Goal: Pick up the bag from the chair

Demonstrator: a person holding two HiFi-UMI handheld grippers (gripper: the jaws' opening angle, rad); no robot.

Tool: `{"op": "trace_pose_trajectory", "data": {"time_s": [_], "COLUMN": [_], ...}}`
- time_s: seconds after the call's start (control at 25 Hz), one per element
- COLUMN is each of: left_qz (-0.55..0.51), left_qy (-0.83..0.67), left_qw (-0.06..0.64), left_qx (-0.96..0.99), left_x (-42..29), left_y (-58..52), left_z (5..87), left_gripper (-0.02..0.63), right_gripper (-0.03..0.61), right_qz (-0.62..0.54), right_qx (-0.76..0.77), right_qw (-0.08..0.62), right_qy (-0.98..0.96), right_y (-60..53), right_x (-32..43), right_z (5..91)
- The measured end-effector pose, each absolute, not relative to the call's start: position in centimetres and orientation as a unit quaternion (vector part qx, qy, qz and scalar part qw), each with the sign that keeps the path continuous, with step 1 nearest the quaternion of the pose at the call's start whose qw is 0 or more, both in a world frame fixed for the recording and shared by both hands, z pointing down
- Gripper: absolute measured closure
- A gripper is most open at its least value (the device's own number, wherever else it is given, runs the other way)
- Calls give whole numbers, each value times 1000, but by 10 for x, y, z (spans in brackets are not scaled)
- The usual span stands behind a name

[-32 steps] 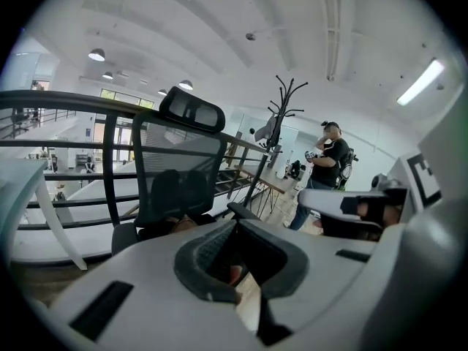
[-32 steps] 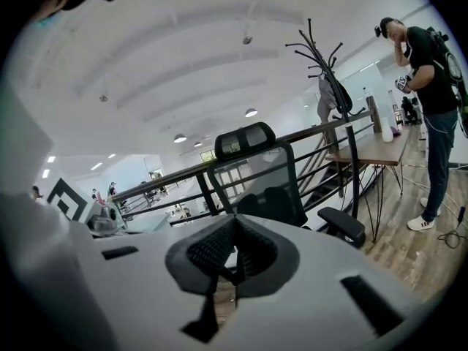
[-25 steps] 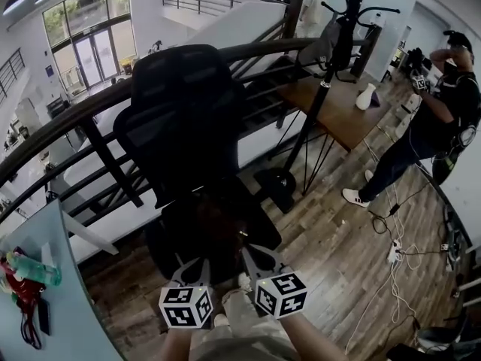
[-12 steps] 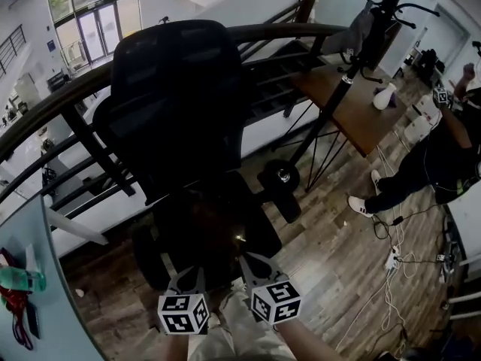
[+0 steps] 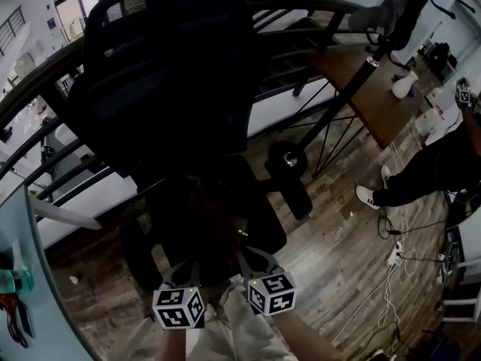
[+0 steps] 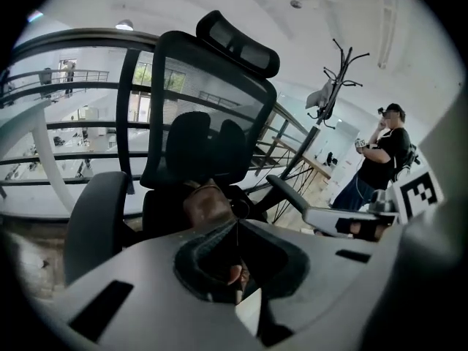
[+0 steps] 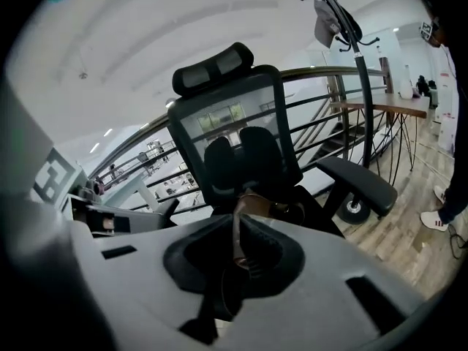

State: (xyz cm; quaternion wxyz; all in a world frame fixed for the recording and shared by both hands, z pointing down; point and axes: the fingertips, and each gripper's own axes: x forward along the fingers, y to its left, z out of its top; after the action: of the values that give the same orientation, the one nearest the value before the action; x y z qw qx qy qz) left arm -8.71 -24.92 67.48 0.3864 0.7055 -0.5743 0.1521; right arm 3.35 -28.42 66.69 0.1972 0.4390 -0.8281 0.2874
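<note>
A black mesh-backed office chair with a headrest point(image 5: 169, 74) stands in front of a dark metal railing with a curved wooden handrail point(image 5: 45, 89). The small brown leather bag point(image 5: 214, 224) sits on the chair's seat, against the foot of the backrest and between the two black armrests. It shows the same way in the left gripper view point(image 6: 208, 203) and the right gripper view point(image 7: 257, 207). The left gripper point(image 5: 188, 268) and the right gripper point(image 5: 246, 256) hover side by side at the front edge of the seat. Each carries its white cube with square markers and points towards the bag, and neither touches it. The left gripper's own view point(image 6: 235, 224) shows its jaws clenched into a thin seam with nothing between them. The right gripper's view point(image 7: 235, 219) shows the same: jaws pressed together and empty, the bag lying just beyond their tips. To the right, on the brown plank floor point(image 5: 338, 254), a person in dark clothes and white shoes point(image 5: 428, 175) stands near a wooden table point(image 5: 361, 89). The table bears a white vase point(image 5: 404, 86) and stands beside a black coat stand point(image 5: 387, 32).
</note>
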Motion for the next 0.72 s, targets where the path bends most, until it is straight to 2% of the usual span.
{"op": "trace_pose_trajectory", "data": {"time_s": [0.12,0.2,0.24,0.72], "left_qz": [160,165,166,174], "left_qy": [-576,-576,-576,-586], "left_qw": [394,398,400,422], "left_qx": [699,695,693,669], "left_x": [-87,-88,-88,-97], "left_y": [-254,-256,-257,-275], "left_z": [693,705,711,753], "left_gripper": [611,609,611,609], "right_gripper": [569,471,450,400], "right_qz": [291,296,298,295], "right_qx": [432,424,420,378], "right_qw": [211,222,229,330], "right_qy": [-827,-826,-826,-813], "right_y": [-292,-296,-297,-302], "right_x": [34,33,32,31], "right_z": [694,713,722,828]}}
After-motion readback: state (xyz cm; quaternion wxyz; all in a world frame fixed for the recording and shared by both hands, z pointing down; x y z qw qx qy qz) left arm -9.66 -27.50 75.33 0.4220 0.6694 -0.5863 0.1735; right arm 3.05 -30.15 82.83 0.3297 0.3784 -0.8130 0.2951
